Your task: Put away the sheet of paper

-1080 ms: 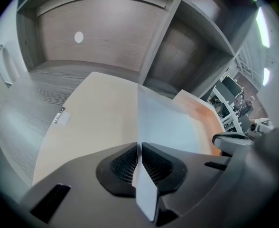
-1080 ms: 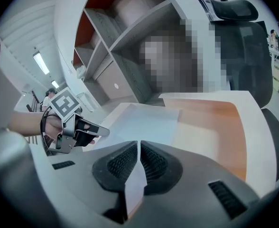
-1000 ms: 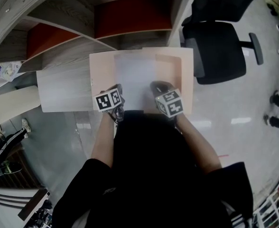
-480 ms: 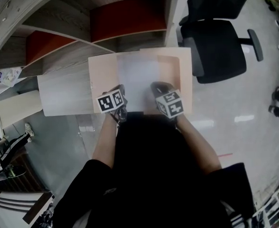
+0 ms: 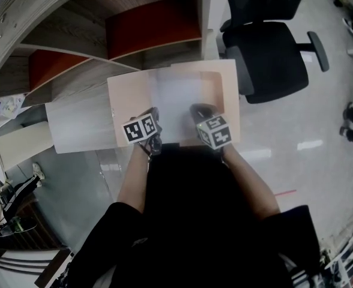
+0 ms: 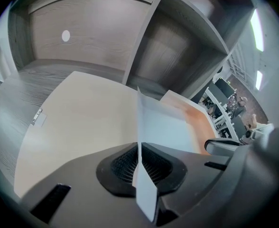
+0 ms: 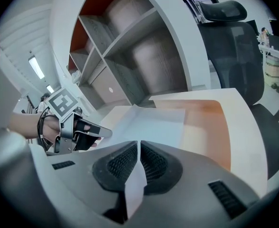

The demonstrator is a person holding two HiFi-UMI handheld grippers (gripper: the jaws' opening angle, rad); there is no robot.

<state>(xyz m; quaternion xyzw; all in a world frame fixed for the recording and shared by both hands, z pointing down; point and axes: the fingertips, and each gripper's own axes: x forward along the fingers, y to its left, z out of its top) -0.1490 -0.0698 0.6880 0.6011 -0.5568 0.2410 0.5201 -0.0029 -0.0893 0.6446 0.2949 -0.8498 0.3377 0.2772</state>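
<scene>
A white sheet of paper (image 5: 176,101) lies in the middle of an open peach folder (image 5: 125,95), which is held up in front of the shelves. My left gripper (image 5: 152,116) is shut on the sheet's near edge at the left, and my right gripper (image 5: 199,111) is shut on it at the right. In the left gripper view the paper (image 6: 165,127) runs edge-on out of the shut left gripper (image 6: 139,163), with the folder (image 6: 199,120) beyond. In the right gripper view the right gripper (image 7: 139,158) pinches the paper (image 7: 153,122) above the folder (image 7: 210,127), and the left gripper (image 7: 89,132) shows at the left.
A grey wooden shelf unit (image 5: 104,59) with red back panels stands just behind the folder. A white tabletop (image 5: 77,125) lies at the left. A black office chair (image 5: 272,53) stands at the right on the glossy floor.
Both grippers keep their pinch on the sheet. The folder with the sheet has drifted slightly left and nearer the shelves in the head view.
</scene>
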